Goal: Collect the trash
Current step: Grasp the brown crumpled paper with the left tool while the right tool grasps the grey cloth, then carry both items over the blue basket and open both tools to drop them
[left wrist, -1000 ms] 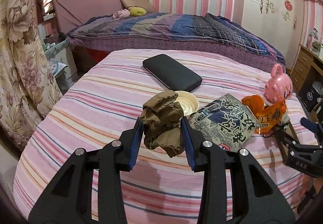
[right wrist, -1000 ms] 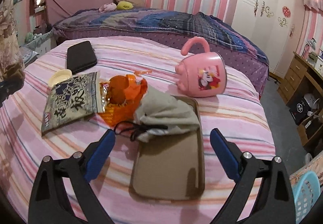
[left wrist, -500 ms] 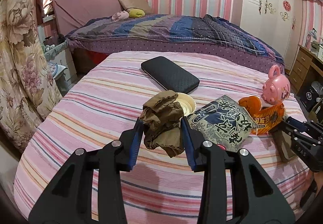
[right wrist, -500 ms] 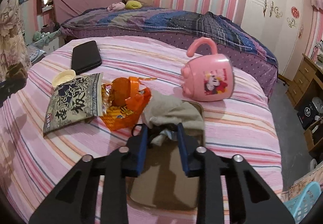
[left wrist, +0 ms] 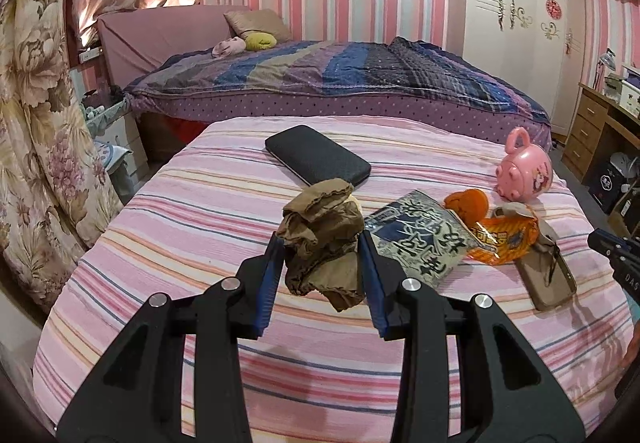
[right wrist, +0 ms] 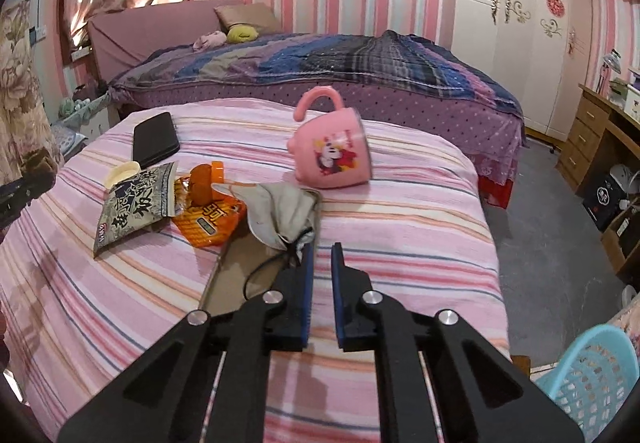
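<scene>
The left gripper [left wrist: 322,263] is clamping a crumpled brown wad [left wrist: 322,239] between its 2 blue pads, holding it just above the pink striped bedcover [left wrist: 192,227]. The right gripper [right wrist: 320,271] is sitting with its jaws drawn fully together; the grey cloth pouch [right wrist: 280,211] is lying just ahead and left of its tips, with the pouch's black cord [right wrist: 264,267] running beside the left finger, and I cannot tell whether any cord is being pinched. The pouch is resting on the far end of a flat brown case [left wrist: 548,275]. Touching the pouch on its left, an orange snack wrapper [right wrist: 208,219] is lying with an orange cap [right wrist: 202,183] on it, and a grey printed snack bag [right wrist: 136,203] is overlapping the wrapper's left edge. A cream lid [right wrist: 120,173] and a black wallet [right wrist: 155,139] are lying beyond the bag. A pink mug [right wrist: 332,159] is lying tipped on its side behind the pouch. A blue basket [right wrist: 592,375] is standing on the floor at lower right.
</scene>
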`<state>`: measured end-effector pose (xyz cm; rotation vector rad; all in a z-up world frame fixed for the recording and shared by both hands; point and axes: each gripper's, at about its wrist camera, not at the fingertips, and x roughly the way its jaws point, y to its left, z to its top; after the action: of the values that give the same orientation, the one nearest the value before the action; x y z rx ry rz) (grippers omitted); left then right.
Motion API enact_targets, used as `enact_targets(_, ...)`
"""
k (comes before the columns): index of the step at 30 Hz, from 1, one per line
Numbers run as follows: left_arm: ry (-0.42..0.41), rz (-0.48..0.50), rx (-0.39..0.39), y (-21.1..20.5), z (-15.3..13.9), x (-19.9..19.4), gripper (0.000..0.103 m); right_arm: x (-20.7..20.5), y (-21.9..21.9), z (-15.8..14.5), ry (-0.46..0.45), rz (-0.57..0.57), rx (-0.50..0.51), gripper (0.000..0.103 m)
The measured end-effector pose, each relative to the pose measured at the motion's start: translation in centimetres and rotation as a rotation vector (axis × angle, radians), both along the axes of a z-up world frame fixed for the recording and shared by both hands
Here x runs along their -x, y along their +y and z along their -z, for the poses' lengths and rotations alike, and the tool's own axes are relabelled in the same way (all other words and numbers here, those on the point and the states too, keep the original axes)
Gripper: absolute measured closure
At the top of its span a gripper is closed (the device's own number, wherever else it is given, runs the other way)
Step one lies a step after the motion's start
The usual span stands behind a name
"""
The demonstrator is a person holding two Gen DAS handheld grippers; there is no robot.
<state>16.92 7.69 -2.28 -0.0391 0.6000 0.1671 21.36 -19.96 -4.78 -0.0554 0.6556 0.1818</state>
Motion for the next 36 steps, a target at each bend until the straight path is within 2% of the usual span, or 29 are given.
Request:
enact_targets(5,0.000,0.018,-0.039,-0.8,0.3,0.6,0.066,0.4,-0.1,0.2,0.000,0.000,0.008,0.093)
enact_targets(7,0.002,0.019,-0.053,-0.9,0.5,0.7,0.066,0.0,0.2,0.4,-0.002,0.005,0.003,0.087)
enact_targets(9,0.007,0.015,-0.056,-0.9,0.7,0.5,0.066,-0.3,0.6,0.7,-0.009,0.009,-0.003,0.056)
enact_targets(11,0.013,0.009,-0.050,-0.6,0.8,0.3,0.066,-0.7,1.1,0.9,-0.005,0.002,-0.007,0.051)
enact_targets(19,0.019,-0.017,-0.035,-0.2,0.7,-0.9,0.066,-3.9,3.8,2.6,0.068,-0.041,0.031,0.052)
enact_targets(22,0.024,-0.019,-0.012,-0.1,0.6,-1.4,0.066,-5.1,4.1,2.9,0.093,-0.054,0.013,0.065)
enact_targets(23,0.026,-0.019,-0.009,-0.1,0.6,-1.6,0.066,-5.3,4.1,3.0,0.101,-0.054,0.014,0.075)
enact_targets(24,0.026,-0.019,-0.010,-0.2,0.6,-1.6,0.066,-5.5,4.1,3.2,0.109,-0.051,0.014,0.081)
enact_targets(27,0.031,-0.012,-0.023,-0.7,0.8,-1.7,0.066,-5.0,3.5,2.8,0.090,-0.050,-0.023,0.090)
enact_targets(36,0.003,0.010,-0.036,-1.8,0.0,-0.5,0.066,-2.1,0.4,0.2,0.005,0.023,-0.021,0.090)
